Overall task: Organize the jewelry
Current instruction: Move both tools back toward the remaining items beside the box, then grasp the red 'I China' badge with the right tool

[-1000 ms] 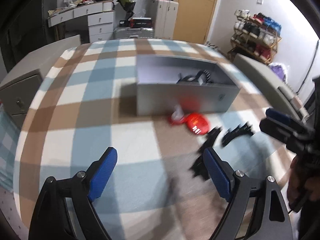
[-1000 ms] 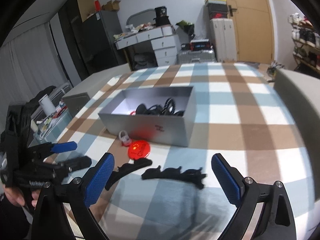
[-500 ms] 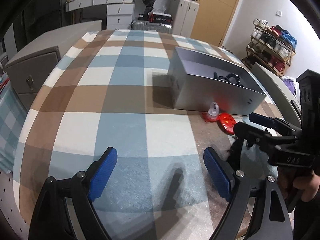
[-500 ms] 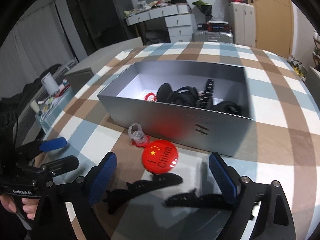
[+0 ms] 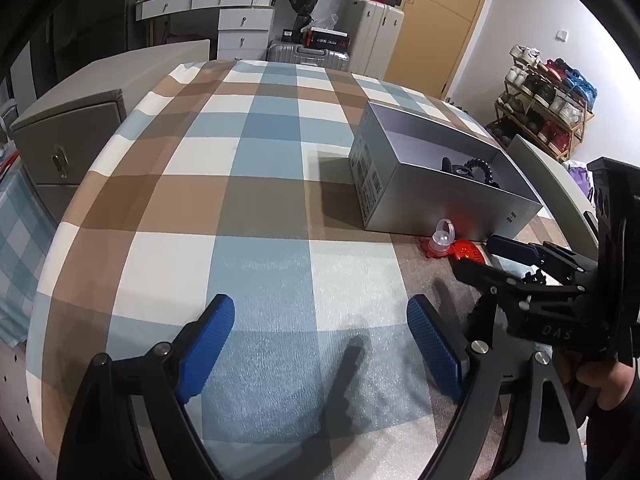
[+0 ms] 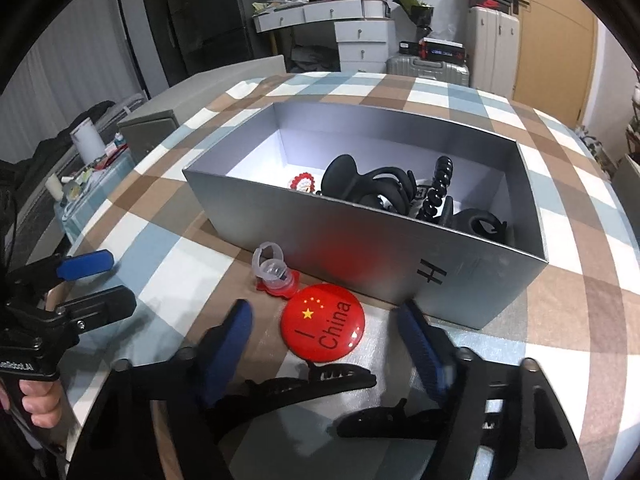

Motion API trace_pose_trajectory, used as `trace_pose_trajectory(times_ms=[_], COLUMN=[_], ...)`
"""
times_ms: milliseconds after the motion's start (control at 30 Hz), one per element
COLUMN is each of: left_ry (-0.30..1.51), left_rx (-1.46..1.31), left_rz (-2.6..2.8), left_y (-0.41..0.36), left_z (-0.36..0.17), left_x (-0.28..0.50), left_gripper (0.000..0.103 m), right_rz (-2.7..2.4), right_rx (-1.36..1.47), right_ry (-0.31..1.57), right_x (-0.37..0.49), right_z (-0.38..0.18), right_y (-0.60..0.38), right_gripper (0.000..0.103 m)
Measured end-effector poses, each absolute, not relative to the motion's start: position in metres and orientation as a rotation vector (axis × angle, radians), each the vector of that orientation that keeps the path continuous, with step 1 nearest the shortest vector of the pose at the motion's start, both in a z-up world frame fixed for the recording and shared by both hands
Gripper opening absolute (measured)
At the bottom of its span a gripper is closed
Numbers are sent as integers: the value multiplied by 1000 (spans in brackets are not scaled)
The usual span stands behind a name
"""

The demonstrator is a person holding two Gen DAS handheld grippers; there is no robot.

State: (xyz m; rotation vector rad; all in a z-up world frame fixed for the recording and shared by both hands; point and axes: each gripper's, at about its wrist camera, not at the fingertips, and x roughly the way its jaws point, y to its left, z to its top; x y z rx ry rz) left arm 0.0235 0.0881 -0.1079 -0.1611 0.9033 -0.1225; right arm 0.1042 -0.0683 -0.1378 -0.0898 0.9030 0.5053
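While we hold both grippers low over the plaid cloth (image 5: 256,264), their blue ribbed pads stand wide apart and grip nothing: our left gripper (image 5: 320,344) hangs above bare, faintly pebbled fabric, and our right gripper (image 6: 328,344) brackets the glossy round red badge (image 6: 322,322), which lies flat just before the box (image 6: 360,248) without touching either pad. That box is matte silver card, open-topped and rectangular, with a white floor. Inside we see smooth black claw clips (image 6: 360,184), a coiled black hair tie (image 6: 438,184) leaning upright, and a small red-and-white scalloped piece (image 6: 301,182) half hidden by the near wall. Beside the badge sits a clear plastic ring (image 6: 269,264) on a red scalloped base, close to the box front. Two long black toothed clips lie nearest us: one (image 6: 320,384) runs between the right pads, the other (image 6: 400,416) is partly covered by the right finger, its far end lost. From the left view, the badge is mostly hidden behind the right gripper and only the tops of the box contents show. Open cloth stretches left of the box and beyond it to the cloth's far edge.
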Motion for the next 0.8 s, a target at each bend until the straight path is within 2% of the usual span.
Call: trace_pose_trajectory(times_ms=[267, 433, 600, 733, 800], left_ry=[874, 875, 884, 877, 879], left_rx=[-166, -173, -176, -175, -175], left_rz=[-128, -125, -126, -131, -132], left_y=[93, 95, 95, 95, 95], left_z=[-102, -102, -103, -102, -102], left_x=[24, 23, 22, 20, 20], left_gripper=[85, 85, 85, 85, 85], right_rz=[483, 478, 471, 475, 478], right_rx=[-119, -143, -140, -118, -100], right_ry=[896, 885, 872, 874, 887], right_x=[103, 99, 98, 98, 100], right_z=[-137, -136, -134, -133, -134], right_y=[-68, -66, -69, -73, -75], right_gripper=[36, 35, 25, 24, 27])
